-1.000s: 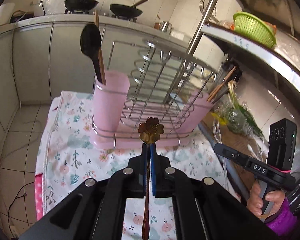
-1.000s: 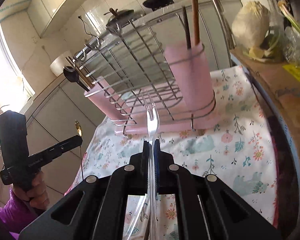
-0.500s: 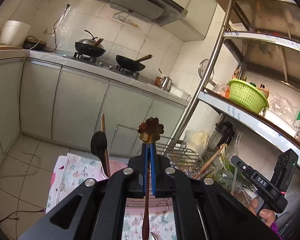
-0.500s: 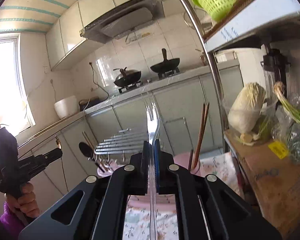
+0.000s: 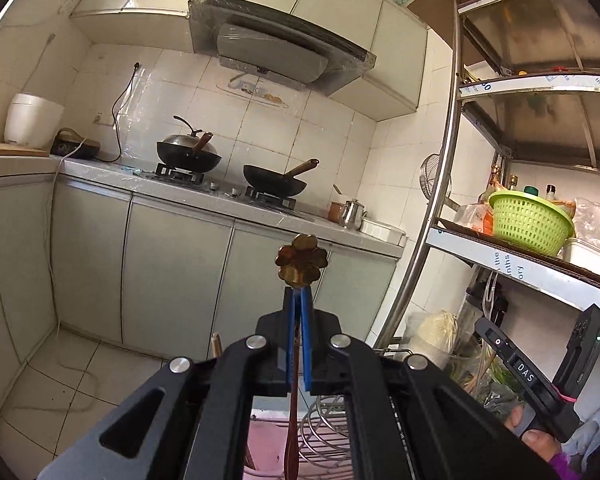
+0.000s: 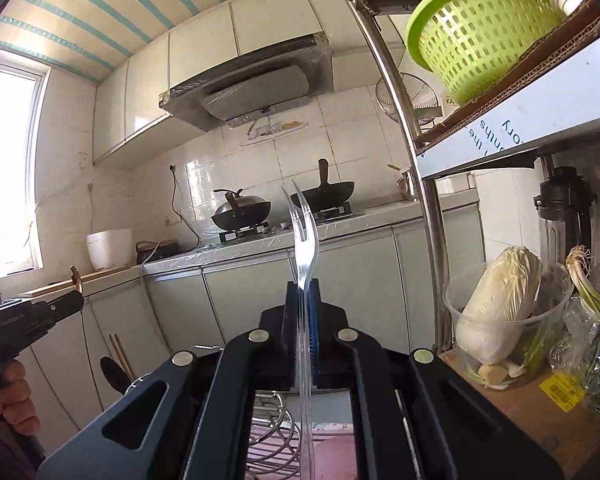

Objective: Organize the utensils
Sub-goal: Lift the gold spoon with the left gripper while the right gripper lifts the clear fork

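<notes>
My left gripper (image 5: pixel 299 294) is shut on a thin brass utensil (image 5: pixel 302 262) whose flower-shaped end sticks up past the blue pads; its dark stem hangs down between the arms. My right gripper (image 6: pixel 303 288) is shut on a clear plastic fork (image 6: pixel 302 224), tines up. Both point about level, high over the wire dish rack (image 5: pixel 328 436) with its pink base (image 5: pixel 268 444), which shows only at the bottom edge. In the right wrist view the rack (image 6: pixel 268 428) shows below, with a black spoon (image 6: pixel 114 372) and chopsticks (image 6: pixel 121 354) standing at its left. The left gripper (image 6: pixel 70 300) shows at the left of that view, in a hand.
A steel shelf post (image 5: pixel 424 248) rises to the right, with a green basket (image 5: pixel 530 220) on the shelf. A cabbage in a clear tub (image 6: pixel 500 312) and scallions (image 6: pixel 592 296) sit on a cardboard box. Counter with two woks (image 5: pixel 274 182) stands across the room.
Both grippers have risen and tilted up from looking down at the rack to looking level at the kitchen wall. The rack has dropped to the bottom edge of both views. Both grips are unchanged.
</notes>
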`<state>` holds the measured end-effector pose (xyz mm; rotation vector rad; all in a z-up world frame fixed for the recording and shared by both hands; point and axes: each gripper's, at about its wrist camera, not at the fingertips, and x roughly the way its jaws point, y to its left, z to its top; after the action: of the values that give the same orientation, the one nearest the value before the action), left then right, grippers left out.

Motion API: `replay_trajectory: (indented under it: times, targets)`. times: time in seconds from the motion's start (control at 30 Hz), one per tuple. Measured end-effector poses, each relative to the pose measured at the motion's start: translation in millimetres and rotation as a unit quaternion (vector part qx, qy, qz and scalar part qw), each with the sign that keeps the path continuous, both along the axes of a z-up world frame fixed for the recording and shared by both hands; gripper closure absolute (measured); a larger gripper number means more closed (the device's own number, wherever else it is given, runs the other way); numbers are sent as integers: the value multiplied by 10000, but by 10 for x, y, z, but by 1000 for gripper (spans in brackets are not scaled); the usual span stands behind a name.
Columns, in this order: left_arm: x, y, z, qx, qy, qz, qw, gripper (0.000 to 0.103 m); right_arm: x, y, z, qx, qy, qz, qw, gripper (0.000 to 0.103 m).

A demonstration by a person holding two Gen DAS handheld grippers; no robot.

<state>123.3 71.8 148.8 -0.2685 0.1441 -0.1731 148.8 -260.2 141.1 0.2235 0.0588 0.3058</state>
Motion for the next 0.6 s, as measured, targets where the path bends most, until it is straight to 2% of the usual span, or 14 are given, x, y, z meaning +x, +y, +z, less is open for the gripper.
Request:
replay_trajectory:
  times: [0.23,0.37,0.6]
  targets:
    - [238,67,-177,-74,-135,123,9998,101,161,151,-145,-314,-270,-207,9989,98]
    - [378,73,-329,-54,-61,189,9998,101,212,210,-163,-520,-489,-272,9971,98]
    - [412,25,-614,48,180,130,9997,101,285,175,-288,-492,-337,-270,9979,98]
